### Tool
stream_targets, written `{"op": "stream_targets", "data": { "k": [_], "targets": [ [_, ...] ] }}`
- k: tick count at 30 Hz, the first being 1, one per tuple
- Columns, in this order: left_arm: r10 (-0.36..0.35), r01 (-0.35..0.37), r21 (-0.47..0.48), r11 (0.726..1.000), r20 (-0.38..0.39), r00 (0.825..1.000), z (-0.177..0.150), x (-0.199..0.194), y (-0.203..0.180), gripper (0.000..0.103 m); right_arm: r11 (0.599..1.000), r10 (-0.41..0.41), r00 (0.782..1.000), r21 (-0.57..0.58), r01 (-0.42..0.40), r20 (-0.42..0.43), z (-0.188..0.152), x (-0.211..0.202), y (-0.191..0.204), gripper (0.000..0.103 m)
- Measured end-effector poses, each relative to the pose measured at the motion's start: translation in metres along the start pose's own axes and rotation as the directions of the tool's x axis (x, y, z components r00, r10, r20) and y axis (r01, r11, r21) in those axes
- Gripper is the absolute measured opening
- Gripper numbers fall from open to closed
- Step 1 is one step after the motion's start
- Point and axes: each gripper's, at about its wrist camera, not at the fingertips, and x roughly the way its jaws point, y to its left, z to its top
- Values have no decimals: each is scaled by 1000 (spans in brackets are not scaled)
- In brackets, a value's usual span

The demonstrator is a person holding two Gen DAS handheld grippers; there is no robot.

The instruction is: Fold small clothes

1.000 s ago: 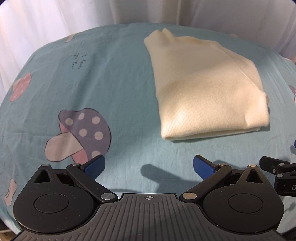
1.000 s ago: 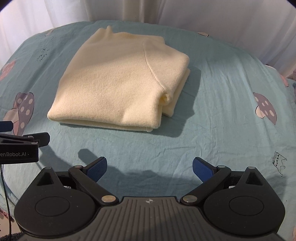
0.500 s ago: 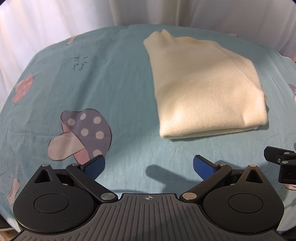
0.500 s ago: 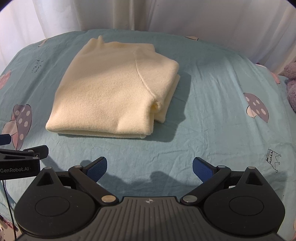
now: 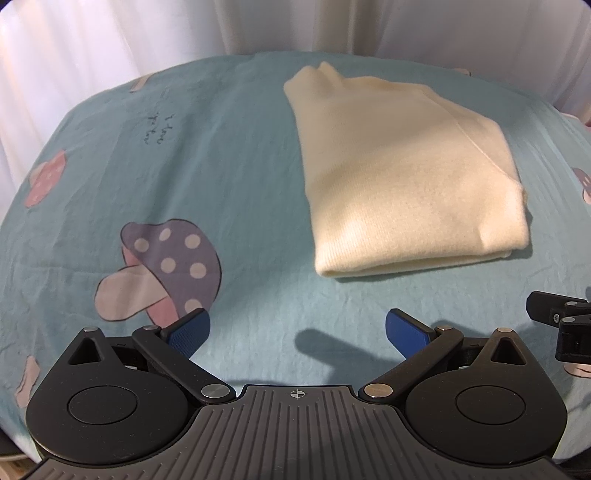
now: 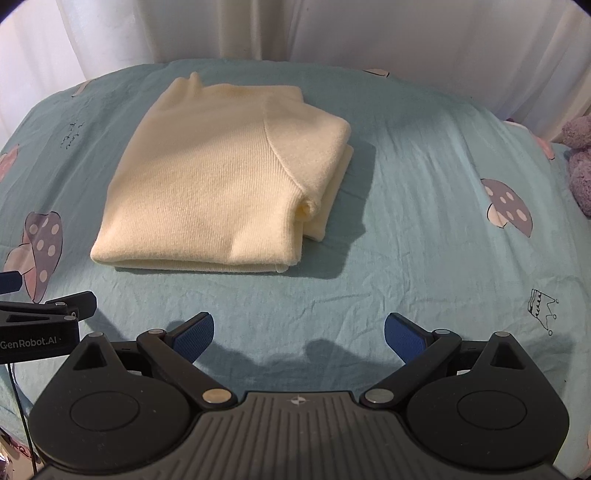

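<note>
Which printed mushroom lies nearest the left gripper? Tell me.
The purple-capped mushroom with white dots, just ahead of the left gripper. The pink mushroom sits farther off toward the sheet's left edge.

A home bedroom: a bed [image 6: 424, 229] is spread with a teal sheet printed with cartoon mushrooms [image 5: 162, 266], white curtains [image 6: 258, 29] hang close along its far side, and a purple plush toy [image 6: 580, 155] sits at the far right edge.

teal mushroom-print bedsheet [image 6: 424, 236], white curtain [image 6: 369, 33], purple plush toy [image 6: 580, 158]
</note>
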Motion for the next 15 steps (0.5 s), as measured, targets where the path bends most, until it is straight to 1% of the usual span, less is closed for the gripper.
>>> {"op": "stream_targets", "data": {
  "k": [15],
  "targets": [
    [-4,4,22,1000,-1,1000,-1,0,-3,103,1000,-4,1000,14,4,-2,-3,-1,-3,99]
  ]
}}
